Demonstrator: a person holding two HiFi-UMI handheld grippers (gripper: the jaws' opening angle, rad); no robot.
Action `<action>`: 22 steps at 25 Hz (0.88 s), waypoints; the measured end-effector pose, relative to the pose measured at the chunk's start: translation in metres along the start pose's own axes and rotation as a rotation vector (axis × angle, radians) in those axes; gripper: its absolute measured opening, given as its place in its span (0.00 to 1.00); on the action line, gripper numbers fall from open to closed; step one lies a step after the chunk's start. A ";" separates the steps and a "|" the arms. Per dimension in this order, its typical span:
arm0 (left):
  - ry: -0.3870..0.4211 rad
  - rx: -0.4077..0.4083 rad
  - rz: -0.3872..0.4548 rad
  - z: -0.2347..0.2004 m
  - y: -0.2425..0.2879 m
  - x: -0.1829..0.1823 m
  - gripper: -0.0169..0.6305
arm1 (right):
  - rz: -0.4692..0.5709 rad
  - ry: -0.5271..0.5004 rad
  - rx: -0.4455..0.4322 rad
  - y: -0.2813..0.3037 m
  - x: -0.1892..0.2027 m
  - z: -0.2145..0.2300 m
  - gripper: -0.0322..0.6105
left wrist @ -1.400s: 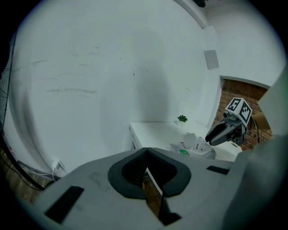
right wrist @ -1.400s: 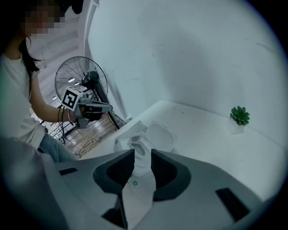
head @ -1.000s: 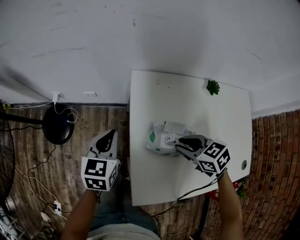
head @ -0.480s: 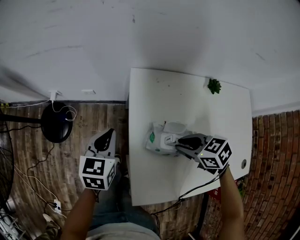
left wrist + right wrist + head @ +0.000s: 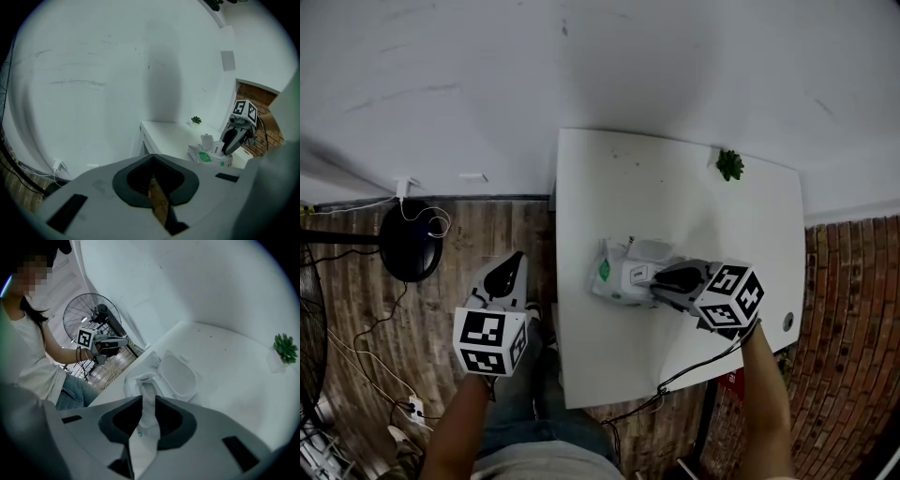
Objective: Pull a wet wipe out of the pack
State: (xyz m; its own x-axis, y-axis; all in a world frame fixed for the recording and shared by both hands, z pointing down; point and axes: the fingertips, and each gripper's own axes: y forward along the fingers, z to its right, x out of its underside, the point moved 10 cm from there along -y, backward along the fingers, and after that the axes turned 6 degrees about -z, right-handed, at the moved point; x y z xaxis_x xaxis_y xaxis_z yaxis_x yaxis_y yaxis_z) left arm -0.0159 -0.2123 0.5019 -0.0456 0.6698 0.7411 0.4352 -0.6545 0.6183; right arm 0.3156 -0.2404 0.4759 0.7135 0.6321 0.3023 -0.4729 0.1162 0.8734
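The right claw is pinching a white strip that is rising out of the opening of the pack. Its jaws are pressing in on the strip from both sides, and it looks like the wipe itself, though a small green mark on it is leaving some doubt. Over the last second this claw has only been inching back and a little to the right, while the pack is staying where it was. So the pull is probably just starting and the wipe is not yet coming free. The oval lid is lying flipped open just beyond the opening. The pack is resting near the left edge of the white tabletop, with a small green plant sitting well apart at the far right corner. The left claw is hanging over the wooden floor, off the tabletop's left side. Its jaws are pressed almost together on nothing, so nothing is bracing the pack, which may be lifting with the wipe.
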 end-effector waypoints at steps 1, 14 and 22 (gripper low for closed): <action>-0.001 0.000 -0.001 -0.001 0.000 0.001 0.03 | -0.004 0.001 -0.004 0.000 0.000 0.000 0.18; -0.026 0.006 -0.018 -0.001 0.001 0.006 0.03 | -0.007 0.013 -0.040 0.002 -0.001 0.000 0.13; -0.030 0.010 -0.018 0.002 0.000 0.008 0.03 | 0.003 0.010 -0.045 0.002 0.000 -0.003 0.09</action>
State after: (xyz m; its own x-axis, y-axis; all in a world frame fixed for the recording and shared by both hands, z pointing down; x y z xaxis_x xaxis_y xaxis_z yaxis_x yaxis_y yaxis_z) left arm -0.0148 -0.2064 0.5068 -0.0265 0.6916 0.7218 0.4435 -0.6390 0.6285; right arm 0.3131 -0.2380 0.4765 0.7068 0.6403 0.3007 -0.4982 0.1487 0.8542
